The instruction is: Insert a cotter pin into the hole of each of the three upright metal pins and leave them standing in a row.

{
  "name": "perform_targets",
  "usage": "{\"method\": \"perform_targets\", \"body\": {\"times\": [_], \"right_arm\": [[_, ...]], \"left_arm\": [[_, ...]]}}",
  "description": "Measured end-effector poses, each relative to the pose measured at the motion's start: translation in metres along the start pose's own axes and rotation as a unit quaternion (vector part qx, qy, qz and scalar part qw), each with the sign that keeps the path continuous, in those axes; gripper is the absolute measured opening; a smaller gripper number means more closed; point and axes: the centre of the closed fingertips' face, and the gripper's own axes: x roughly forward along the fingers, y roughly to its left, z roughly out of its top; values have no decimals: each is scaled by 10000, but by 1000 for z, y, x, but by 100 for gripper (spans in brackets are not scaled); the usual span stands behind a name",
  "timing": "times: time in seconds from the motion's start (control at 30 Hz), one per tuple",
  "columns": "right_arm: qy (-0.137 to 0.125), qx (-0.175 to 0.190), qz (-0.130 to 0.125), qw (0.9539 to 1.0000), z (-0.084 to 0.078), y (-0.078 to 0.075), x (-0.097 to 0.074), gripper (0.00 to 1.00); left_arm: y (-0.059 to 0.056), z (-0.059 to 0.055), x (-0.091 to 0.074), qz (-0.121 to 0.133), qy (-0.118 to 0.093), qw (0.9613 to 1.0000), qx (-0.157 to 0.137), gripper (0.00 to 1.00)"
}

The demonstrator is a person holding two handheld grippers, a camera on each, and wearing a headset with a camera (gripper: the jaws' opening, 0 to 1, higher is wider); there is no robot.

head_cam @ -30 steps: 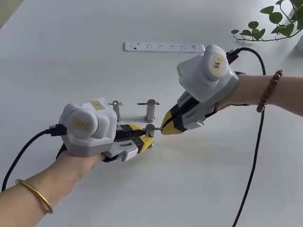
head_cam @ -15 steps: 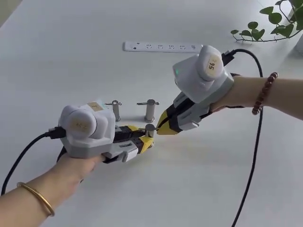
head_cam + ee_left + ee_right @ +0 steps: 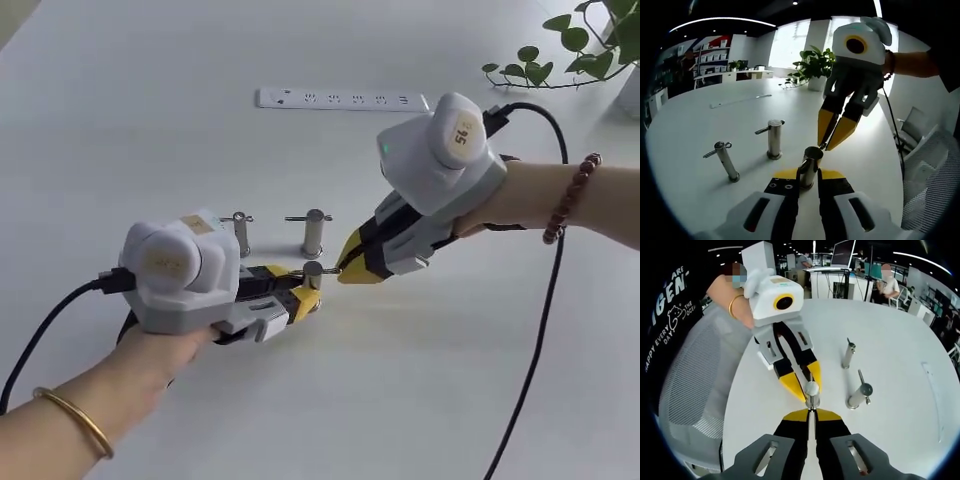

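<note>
Standing upright, metal pin [image 3: 811, 159] sits in left hand-held gripper [image 3: 809, 175].

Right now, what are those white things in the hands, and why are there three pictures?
They are hand-held grabbers. A person holds one in each hand, and each has two yellow-tipped jaws that pinch. One picture comes from a camera on the person's head, looking down at the white table. The other two come from cameras riding on the grabbers, so they look round. On the table stand three little metal pins. The far pin and the middle pin already have a wire pin through the top. The left gripper pinches the near pin to steady it. The right gripper pinches a thin wire, apparently the last cotter pin, right at that pin's top. Behind lie a power strip and a leafy plant.
</note>
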Motion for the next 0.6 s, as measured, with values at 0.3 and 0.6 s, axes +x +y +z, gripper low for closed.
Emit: {"method": "perform_targets", "body": {"times": [0.3,0.6], "right_arm": [[-33,-53,-24,10000,6,-1,5,0],[-51,-17,-13,10000,7,1,6,0]], "left_arm": [[-1,1,0,-4,-9,10000,-54,12],[-1,1,2,-17,-38,9998,-193,13]]}}
